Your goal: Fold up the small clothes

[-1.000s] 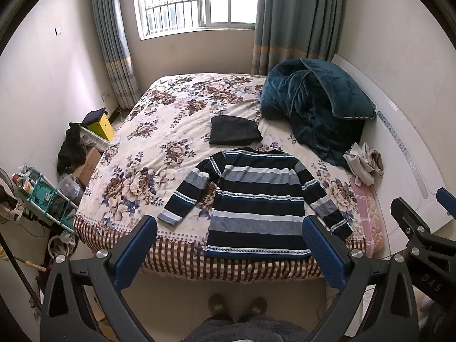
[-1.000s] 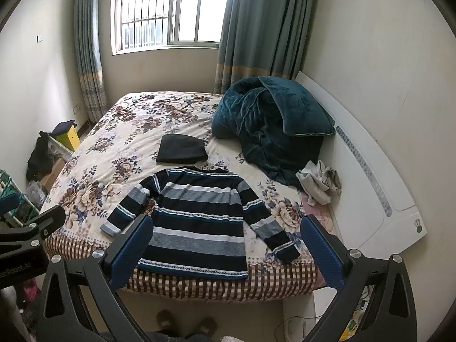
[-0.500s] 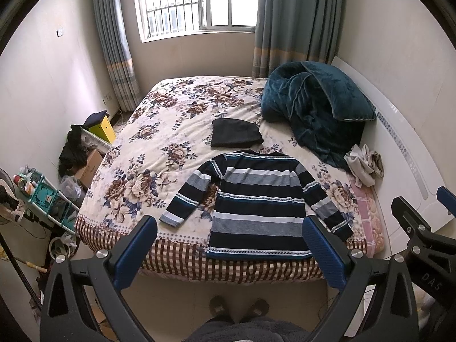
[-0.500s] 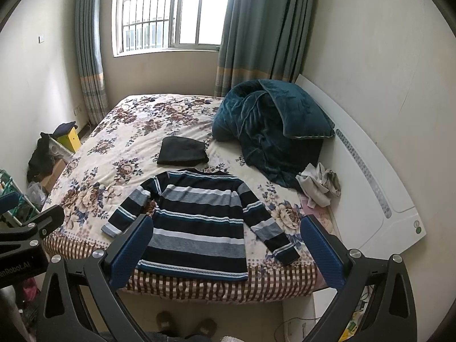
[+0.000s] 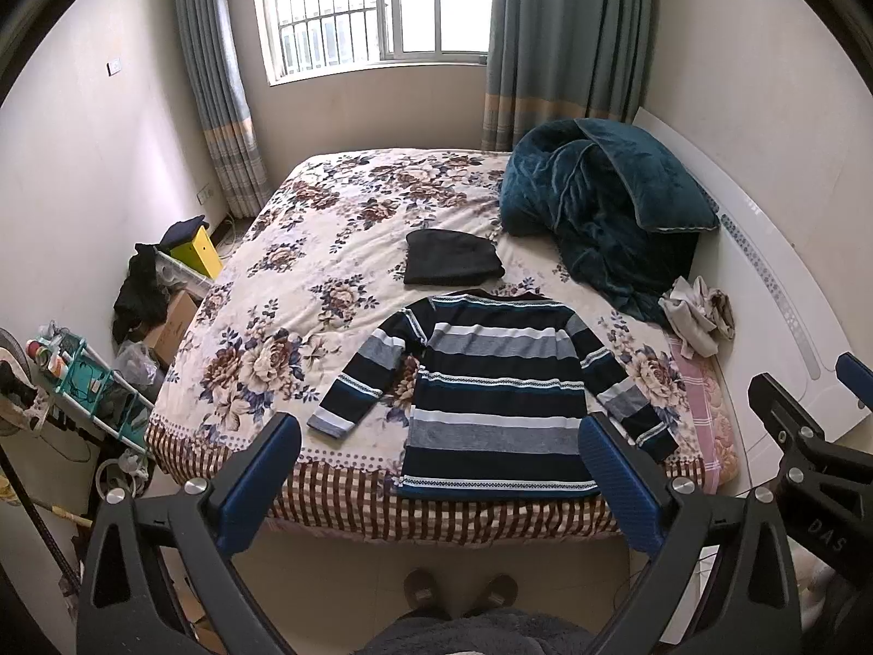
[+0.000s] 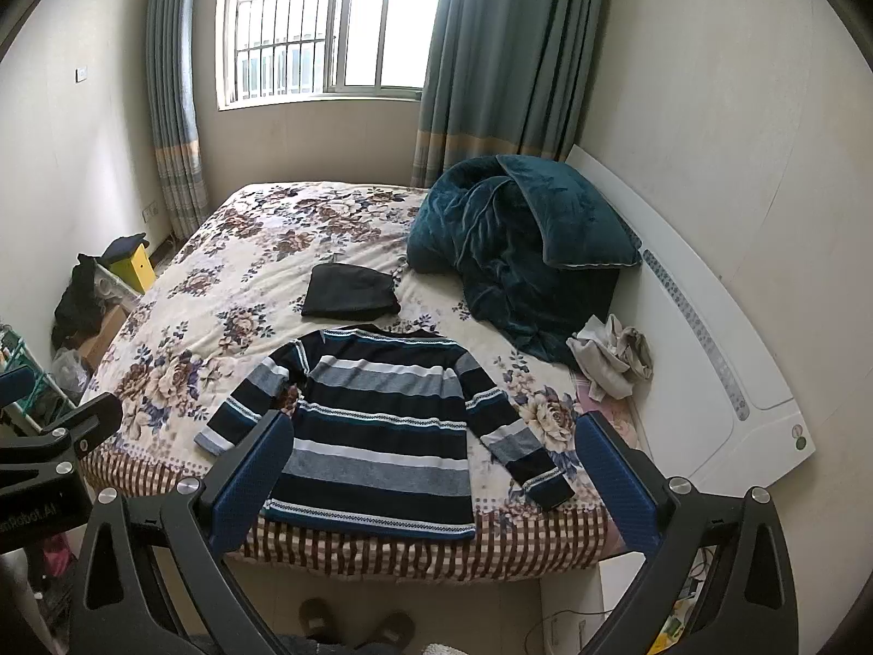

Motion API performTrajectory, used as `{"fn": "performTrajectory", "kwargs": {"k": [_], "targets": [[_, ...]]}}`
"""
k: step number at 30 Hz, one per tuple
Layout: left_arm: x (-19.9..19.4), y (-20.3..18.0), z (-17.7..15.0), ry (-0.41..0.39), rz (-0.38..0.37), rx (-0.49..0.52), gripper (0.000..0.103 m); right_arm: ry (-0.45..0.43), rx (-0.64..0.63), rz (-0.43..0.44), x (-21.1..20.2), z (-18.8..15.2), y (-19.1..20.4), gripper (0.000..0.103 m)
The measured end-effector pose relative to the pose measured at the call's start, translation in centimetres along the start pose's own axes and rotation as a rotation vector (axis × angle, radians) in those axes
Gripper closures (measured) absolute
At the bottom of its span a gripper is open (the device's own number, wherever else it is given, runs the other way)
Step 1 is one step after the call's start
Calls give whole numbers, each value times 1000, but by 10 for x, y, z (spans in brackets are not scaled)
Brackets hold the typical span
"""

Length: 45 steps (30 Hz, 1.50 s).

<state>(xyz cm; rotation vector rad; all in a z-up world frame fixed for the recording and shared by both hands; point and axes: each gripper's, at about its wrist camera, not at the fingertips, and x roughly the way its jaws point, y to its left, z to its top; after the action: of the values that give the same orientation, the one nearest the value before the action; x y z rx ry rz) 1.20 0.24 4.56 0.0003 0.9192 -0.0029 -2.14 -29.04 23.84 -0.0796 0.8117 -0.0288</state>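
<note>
A striped long-sleeve sweater [image 5: 494, 387] in navy, grey and white lies flat, sleeves spread, at the near edge of the floral bed [image 5: 305, 284]. It also shows in the right wrist view [image 6: 376, 426]. A folded black garment [image 5: 453, 257] lies just beyond its collar, also in the right wrist view [image 6: 349, 292]. My left gripper [image 5: 436, 469] is open and empty, held above the floor in front of the bed. My right gripper [image 6: 431, 469] is open and empty, beside it to the right.
A teal quilt [image 5: 600, 218] is heaped at the bed's far right, with a crumpled beige cloth [image 5: 695, 316] by the white headboard [image 5: 775, 295]. Boxes and a rack [image 5: 82, 376] crowd the floor on the left. The person's slippers [image 5: 458, 589] stand below.
Both grippers have drawn back and tilted slightly, so the bed and sweater sit a little lower in both views. Nothing on the bed has moved.
</note>
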Motion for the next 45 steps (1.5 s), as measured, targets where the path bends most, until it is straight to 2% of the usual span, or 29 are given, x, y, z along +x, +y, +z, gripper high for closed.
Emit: {"fn": "performTrajectory", "kwargs": {"k": [6, 12, 14, 18, 19, 23, 27, 30, 33, 35, 37, 38, 40, 42, 45], "targets": [[0, -1, -2, -2, -4, -5, 0, 0, 0, 0, 0, 2, 0, 0], [5, 0, 13, -20, 16, -10, 0, 2, 5, -1, 1, 0, 0, 0], [19, -1, 22, -34, 43, 3, 0, 14, 17, -4, 8, 4, 0, 0], [64, -3, 23, -59, 57, 21, 0, 71, 79, -35, 49, 4, -11, 0], [79, -4, 15, -68, 58, 30, 0, 89, 104, -47, 68, 1, -13, 0], [144, -20, 17, -51, 58, 74, 0, 144, 187, -141, 143, -20, -31, 0], [220, -47, 26, 29, 45, 76, 0, 229, 295, -228, 224, -51, -74, 0], [285, -76, 30, 74, 69, 96, 0, 353, 423, -238, 300, -84, -124, 0], [350, -105, 28, 121, 106, 117, 0, 487, 593, -214, 383, -127, -182, 0], [392, -124, 24, 155, 143, 142, 0, 542, 692, -207, 430, -163, -219, 0], [435, -142, 16, 202, 166, 170, 0, 606, 748, -230, 473, -201, -246, 0], [464, -152, 10, 235, 168, 185, 0, 643, 782, -231, 499, -220, -260, 0], [497, -161, -2, 294, 156, 196, 0, 714, 836, -240, 544, -256, -276, 0], [541, -169, -18, 376, 121, 190, 0, 771, 938, -242, 586, -296, -296, 0], [592, -177, -39, 460, 107, 184, 0, 831, 1079, -260, 630, -349, -312, 0]]}}
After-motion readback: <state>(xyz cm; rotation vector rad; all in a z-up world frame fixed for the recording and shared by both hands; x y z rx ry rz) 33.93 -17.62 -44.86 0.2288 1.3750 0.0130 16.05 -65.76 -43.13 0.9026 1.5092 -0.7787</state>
